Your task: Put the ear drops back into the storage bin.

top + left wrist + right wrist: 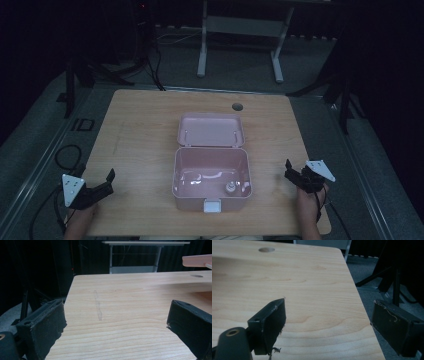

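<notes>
Pink lidded box [211, 172] sits at the middle of the table [140, 130], close to its near edge, lid swung back and lying open toward the far edge. One small round object [230, 188] rests inside, at the near right corner of the box. Left gripper [98, 187] hovers at the near left corner, jaws spread, holding nothing. Right gripper [296, 172] hovers by the right edge, jaws likewise spread and empty. Judgement: no handling under way; any closing or unloading remains outstanding.

Dim, grainy frames, black surroundings beyond the lit table [140, 125], soft glare inside the pink box [210, 172].
</notes>
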